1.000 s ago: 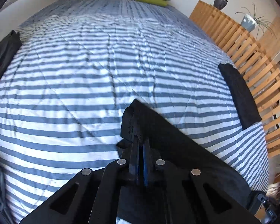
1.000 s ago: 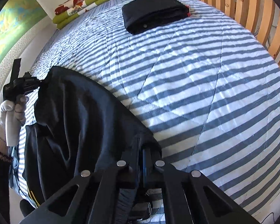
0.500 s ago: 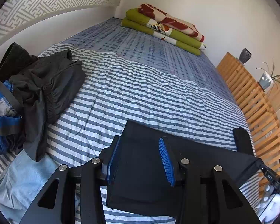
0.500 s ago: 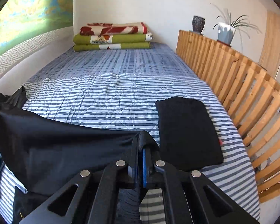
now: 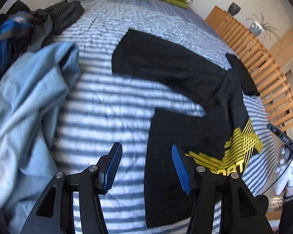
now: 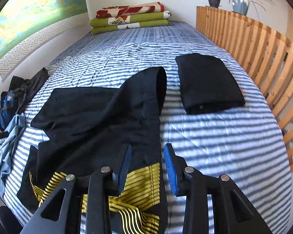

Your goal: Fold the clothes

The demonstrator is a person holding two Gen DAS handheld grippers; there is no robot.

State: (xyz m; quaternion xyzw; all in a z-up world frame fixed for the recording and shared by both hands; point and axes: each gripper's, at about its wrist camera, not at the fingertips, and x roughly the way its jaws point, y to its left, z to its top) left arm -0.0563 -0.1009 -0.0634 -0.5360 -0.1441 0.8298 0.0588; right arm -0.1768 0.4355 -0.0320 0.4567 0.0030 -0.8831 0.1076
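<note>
A black T-shirt (image 6: 99,115) with a yellow striped print (image 5: 236,152) lies spread on the striped bedcover (image 6: 214,136), its bottom edge toward the far end of the bed and one sleeve (image 6: 156,85) reaching toward the wooden slatted rail (image 6: 263,54). The printed part is rumpled at the near edge.

The left gripper (image 5: 146,167) hangs above the shirt's near left edge; its jaws are opening, the blue pads are apart, and nothing is between them. The right gripper (image 6: 147,167) hangs over the shirt's right edge; its jaws are opening too, and the pads press on no cloth, though the shirt lies below them.

Just beside the sleeve, a folded black garment (image 6: 209,81) lies near the rail. On the bed's left side sits a light blue garment (image 5: 29,101), blurred in the left view, and behind it a dark heap of clothes (image 5: 39,21). Folded blankets (image 6: 130,17) are stacked at the far end. A gloved hand (image 5: 289,173) shows at the right edge of the left view.
</note>
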